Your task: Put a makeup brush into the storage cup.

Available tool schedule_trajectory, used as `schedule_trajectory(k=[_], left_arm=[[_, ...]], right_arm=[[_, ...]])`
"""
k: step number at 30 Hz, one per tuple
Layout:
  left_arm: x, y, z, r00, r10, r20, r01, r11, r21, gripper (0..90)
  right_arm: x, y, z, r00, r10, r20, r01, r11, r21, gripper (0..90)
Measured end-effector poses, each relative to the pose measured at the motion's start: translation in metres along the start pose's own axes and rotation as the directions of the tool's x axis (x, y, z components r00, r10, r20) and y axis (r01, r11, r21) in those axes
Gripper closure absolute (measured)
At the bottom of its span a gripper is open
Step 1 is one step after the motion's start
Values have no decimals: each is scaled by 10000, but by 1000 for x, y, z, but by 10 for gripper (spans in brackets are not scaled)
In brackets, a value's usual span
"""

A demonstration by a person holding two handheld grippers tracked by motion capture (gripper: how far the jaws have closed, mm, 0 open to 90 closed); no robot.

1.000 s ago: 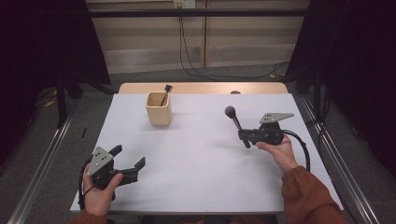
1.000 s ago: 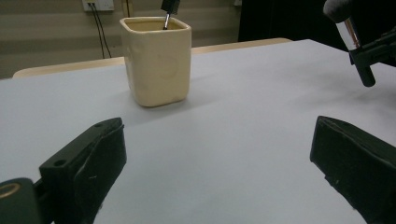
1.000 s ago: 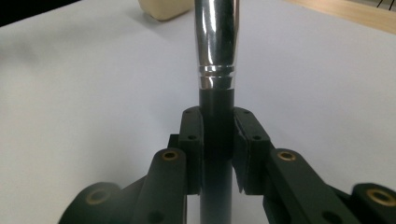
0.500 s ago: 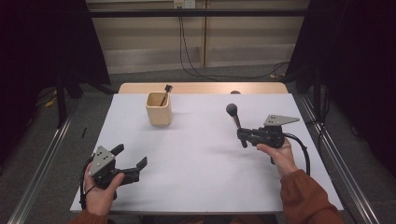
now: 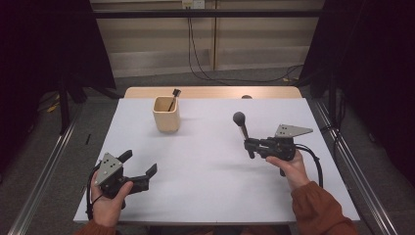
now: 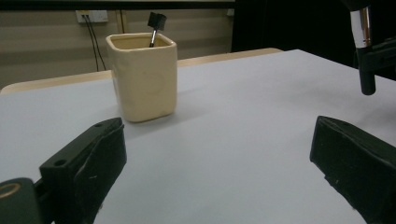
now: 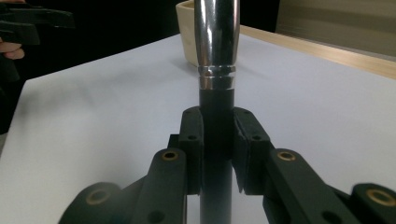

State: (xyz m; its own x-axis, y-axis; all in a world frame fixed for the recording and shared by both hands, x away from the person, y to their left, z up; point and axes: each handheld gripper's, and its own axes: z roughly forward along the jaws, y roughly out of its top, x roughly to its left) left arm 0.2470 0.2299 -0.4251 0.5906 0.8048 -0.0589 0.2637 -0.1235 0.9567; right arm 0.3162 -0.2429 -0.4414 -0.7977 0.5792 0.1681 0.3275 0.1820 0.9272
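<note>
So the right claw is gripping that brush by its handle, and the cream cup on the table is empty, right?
Not quite: the cream cup is not empty. The high view shows a dark-headed brush standing in it. The right claw does grip the brush by its handle.

White-topped table (image 5: 195, 161) with wooden far edge, grey floor (image 5: 49, 147), pale panelled wall (image 5: 244, 44), dangling cables (image 5: 195, 54), black curtains (image 5: 44, 44)

Left gripper (image 5: 139, 171) low near table edge, jaws wide apart; right gripper (image 5: 250, 146) raised, jaws clamped.
</note>
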Motion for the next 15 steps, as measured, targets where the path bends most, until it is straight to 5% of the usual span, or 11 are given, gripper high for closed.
schedule_trajectory(k=[15], left_arm=[[-16, 8, 11, 9992, 13, 409, -10, 10000, -97, 38]], right_arm=[[20, 5, 15, 9975, -149, -689, 137, 9997, -185, 757]])
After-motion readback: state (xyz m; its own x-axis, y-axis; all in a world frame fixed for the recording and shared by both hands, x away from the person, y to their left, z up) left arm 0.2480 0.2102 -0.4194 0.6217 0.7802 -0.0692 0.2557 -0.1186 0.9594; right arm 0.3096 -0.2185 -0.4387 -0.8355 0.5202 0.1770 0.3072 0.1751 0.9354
